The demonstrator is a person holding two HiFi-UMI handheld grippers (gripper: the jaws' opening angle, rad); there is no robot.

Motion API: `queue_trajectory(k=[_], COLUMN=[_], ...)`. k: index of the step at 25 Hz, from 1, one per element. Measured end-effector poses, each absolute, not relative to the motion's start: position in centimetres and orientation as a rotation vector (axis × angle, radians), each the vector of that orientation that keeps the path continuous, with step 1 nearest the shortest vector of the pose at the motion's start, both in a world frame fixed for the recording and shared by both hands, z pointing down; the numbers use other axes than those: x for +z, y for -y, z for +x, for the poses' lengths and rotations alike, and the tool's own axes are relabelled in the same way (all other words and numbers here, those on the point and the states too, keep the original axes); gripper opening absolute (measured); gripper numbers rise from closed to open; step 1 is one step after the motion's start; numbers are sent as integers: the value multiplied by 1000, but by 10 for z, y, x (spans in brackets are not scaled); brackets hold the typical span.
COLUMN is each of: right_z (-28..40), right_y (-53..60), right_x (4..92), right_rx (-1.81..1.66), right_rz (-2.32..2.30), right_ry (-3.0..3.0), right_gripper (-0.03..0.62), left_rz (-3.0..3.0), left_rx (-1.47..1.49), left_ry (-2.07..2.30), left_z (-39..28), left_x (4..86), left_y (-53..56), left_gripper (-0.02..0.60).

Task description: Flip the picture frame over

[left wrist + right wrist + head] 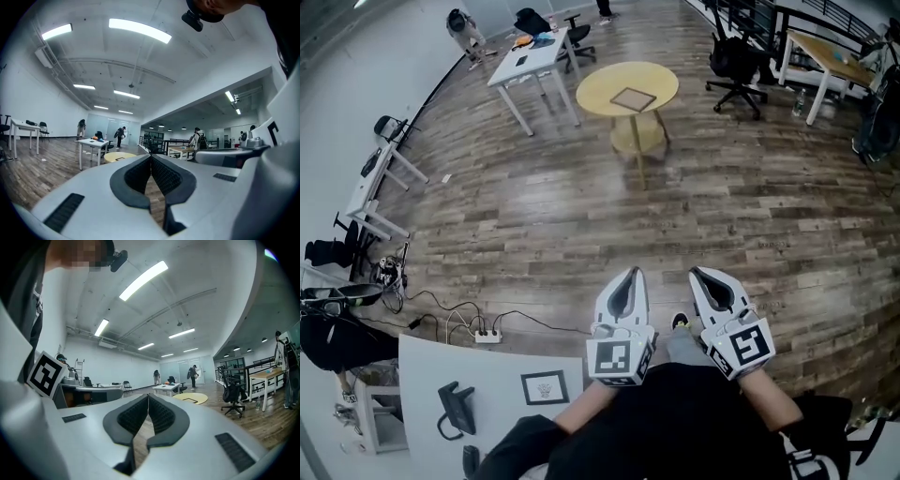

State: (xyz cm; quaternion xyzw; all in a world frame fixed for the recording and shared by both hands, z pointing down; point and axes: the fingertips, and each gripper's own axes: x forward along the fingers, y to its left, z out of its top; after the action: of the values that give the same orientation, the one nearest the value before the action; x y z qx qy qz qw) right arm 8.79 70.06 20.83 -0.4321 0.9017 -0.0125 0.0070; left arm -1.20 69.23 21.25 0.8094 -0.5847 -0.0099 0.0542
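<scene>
A picture frame (633, 98) lies flat on a round yellow table (600, 89) far ahead across the wooden floor. It shows small and distant as the frame (120, 158) in the left gripper view and as the frame (190, 399) in the right gripper view. My left gripper (630, 274) and right gripper (701, 273) are held side by side close to my body, pointing level toward that table. Both are shut with nothing between the jaws. The left gripper (151, 157) has its pads meeting at the tips, and so does the right gripper (148, 397).
A white rectangular table (530, 61) with small items stands left of the round one. A black office chair (736, 66) and a wooden desk (825, 56) are at the right. A white desk (478, 389) with a small framed picture lies near my left. Cables and a power strip (487, 335) lie on the floor. People stand far back.
</scene>
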Motion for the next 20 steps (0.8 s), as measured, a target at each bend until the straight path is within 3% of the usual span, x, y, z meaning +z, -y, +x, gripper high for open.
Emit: queue_trajectory(k=[20], right_z=[176], right_y=[-514], right_x=[221], right_rx=[-96], right_rz=[-1333], right_ry=[-2766], right_gripper=[20], left_rz=[2332], left_rx=[41], left_ry=[1958], left_z=[34], left_x=[213], left_y=[-518], left_gripper=[23])
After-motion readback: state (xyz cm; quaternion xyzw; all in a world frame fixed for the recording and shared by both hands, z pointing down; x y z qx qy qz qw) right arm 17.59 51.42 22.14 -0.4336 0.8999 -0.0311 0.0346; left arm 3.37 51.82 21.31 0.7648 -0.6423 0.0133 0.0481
